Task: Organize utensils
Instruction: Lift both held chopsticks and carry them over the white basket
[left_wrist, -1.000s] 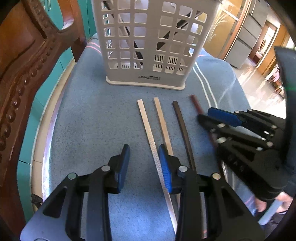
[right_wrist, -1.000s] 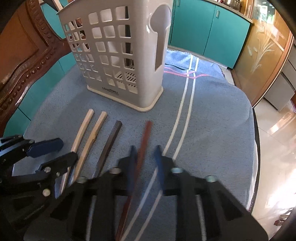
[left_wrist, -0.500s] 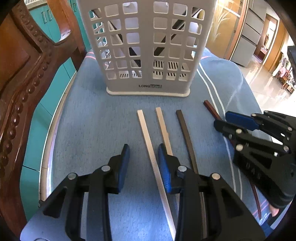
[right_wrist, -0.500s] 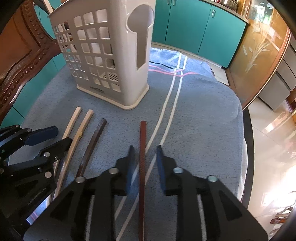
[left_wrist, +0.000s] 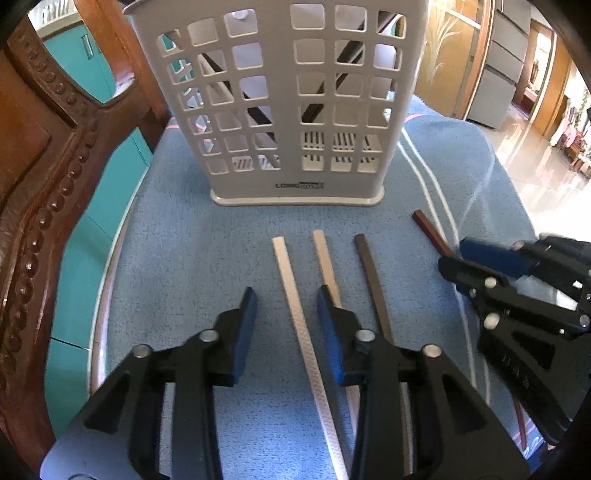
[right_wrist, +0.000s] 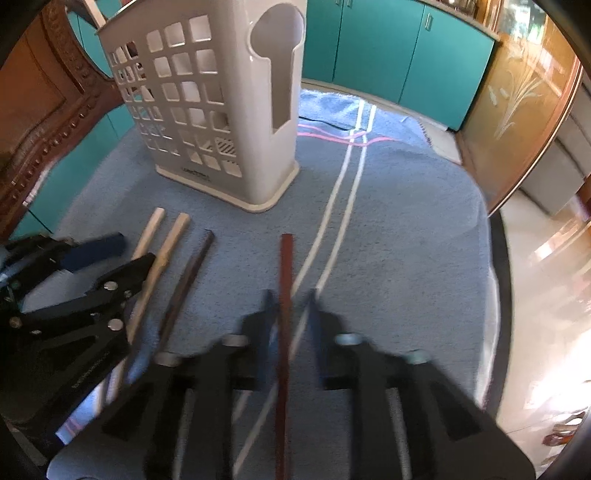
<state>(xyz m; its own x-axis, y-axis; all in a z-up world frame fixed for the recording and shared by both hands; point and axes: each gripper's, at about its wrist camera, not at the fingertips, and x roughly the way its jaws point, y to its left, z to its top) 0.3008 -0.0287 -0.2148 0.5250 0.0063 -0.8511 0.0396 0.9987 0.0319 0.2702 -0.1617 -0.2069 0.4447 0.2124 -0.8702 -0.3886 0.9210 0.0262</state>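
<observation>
Working from the left, we hold the left gripper (left_wrist: 284, 310) low over the blue towel (left_wrist: 184, 266), its blue-padded jaws spread wide and straddling the pale silver-white chopstick (left_wrist: 295, 310), with no contact visible. Just beside it lie the light wooden chopstick (left_wrist: 327, 258) and the dark brown chopstick (left_wrist: 373, 280), all flat and pointing toward the white slotted plastic utensil basket (left_wrist: 280, 99), which already holds dark sticks. Further right, the right gripper (right_wrist: 290, 306) brackets the reddish-brown chopstick (right_wrist: 285, 280) with narrowly parted jaws; motion blur keeps us from confirming contact. We judge the step to be paired pickup. Next, each gripper must close squarely on its stick, lift, tilt it upright, and lower it into the basket.
</observation>
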